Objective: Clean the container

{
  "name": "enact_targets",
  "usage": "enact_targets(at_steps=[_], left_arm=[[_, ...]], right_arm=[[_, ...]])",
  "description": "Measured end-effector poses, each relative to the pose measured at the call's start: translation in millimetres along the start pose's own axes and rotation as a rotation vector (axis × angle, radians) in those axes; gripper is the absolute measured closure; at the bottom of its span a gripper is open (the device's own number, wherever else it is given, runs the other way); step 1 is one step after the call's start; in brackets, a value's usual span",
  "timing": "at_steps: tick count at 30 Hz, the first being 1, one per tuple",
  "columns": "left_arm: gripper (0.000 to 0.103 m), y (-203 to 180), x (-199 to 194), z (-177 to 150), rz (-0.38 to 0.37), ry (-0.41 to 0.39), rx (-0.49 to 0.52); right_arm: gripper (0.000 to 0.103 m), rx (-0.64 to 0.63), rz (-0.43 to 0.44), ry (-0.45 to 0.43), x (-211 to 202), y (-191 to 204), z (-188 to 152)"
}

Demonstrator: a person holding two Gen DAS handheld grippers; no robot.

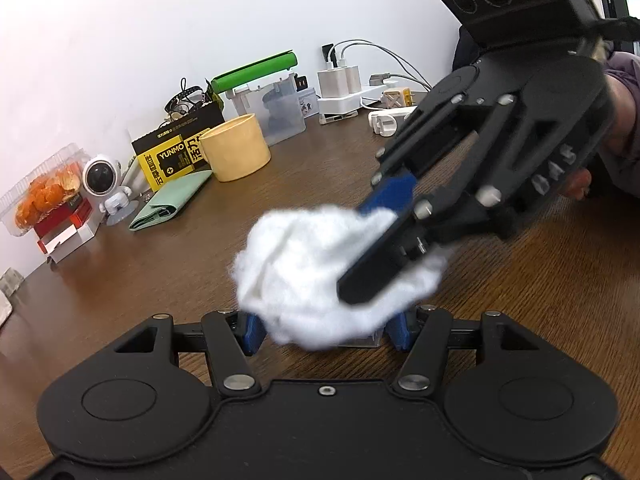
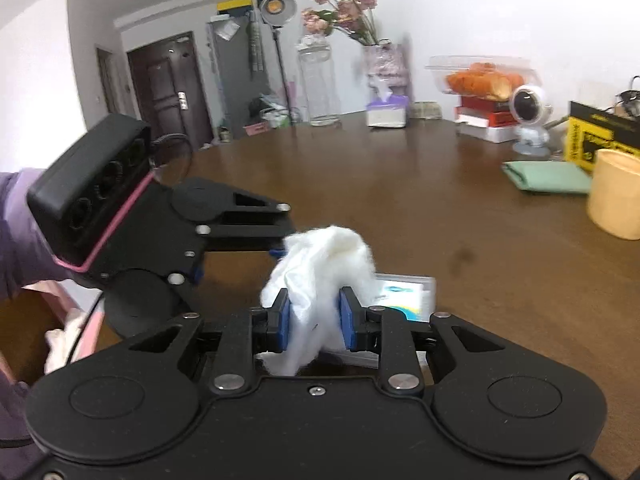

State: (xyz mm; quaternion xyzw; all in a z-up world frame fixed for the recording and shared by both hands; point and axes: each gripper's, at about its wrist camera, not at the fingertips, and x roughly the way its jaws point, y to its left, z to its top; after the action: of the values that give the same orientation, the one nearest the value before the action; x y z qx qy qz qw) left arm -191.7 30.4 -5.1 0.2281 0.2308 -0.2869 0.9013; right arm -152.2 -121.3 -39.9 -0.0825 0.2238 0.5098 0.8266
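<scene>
White cotton wad (image 2: 320,276) clamped in right hand-held gripper (image 2: 314,322); left hand-held gripper (image 1: 326,330) grips clear container (image 2: 404,296).

The brown wooden table (image 2: 400,184) carries a yellow cup (image 1: 235,147) and a green cloth (image 1: 170,200) at the left of the frame, a white power strip (image 1: 348,102) further back.

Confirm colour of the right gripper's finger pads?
Blue pads, clearest in the right wrist view.

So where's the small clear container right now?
Low in both wrist views, the clear container sits on the wooden table, clamped in the left claw, largely hidden under the white cotton wad.
</scene>
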Motion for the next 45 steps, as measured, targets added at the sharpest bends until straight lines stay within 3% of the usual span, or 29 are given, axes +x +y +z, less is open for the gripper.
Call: enact_targets(at_steps=[4,10,16,21,24,27,33,39,45], left_arm=[[0.045,0.2,-0.3,-0.1,-0.002,0.001,-0.003],[0.045,0.0,-1.1,-0.3,-0.003,0.000,-0.005],[0.045,-2.4,-2.5,-1.9,-0.007,0.001,-0.017],[0.045,-2.8,-3.2,-1.7,-0.004,0.000,-0.013],[0.045,-5.9,-4.2,-2.4,-0.002,-0.001,-0.012],[0.045,-14.7,-7.5,-3.4,-0.004,0.000,-0.016],[0.045,-14.2,-6.4,-1.2,-0.005,0.002,-0.017],[0.045,-17.2,-10.8,-1.7,-0.006,0.002,-0.022],[0.045,-20.1,-15.3,-1.8,-0.007,0.003,-0.024]], right_arm=[[0.077,0.060,-0.124,-0.020,-10.4,-21.5,-0.5],[0.076,-0.063,0.038,0.022,0.4,7.7,2.0],[0.076,0.030,-0.082,0.005,-6.5,-14.6,3.0],[0.077,-0.055,0.042,0.025,1.7,12.6,-1.1],[0.077,-0.023,-0.004,0.021,-4.4,6.4,-0.1],[0.077,0.044,-0.123,0.002,-12.5,-12.5,-0.1],[0.077,-0.007,0.009,0.010,-2.5,6.5,1.1],[0.076,0.083,-0.138,-0.004,-11.6,-17.8,0.7],[0.076,0.055,-0.021,-0.001,-6.7,-5.5,-0.8]])
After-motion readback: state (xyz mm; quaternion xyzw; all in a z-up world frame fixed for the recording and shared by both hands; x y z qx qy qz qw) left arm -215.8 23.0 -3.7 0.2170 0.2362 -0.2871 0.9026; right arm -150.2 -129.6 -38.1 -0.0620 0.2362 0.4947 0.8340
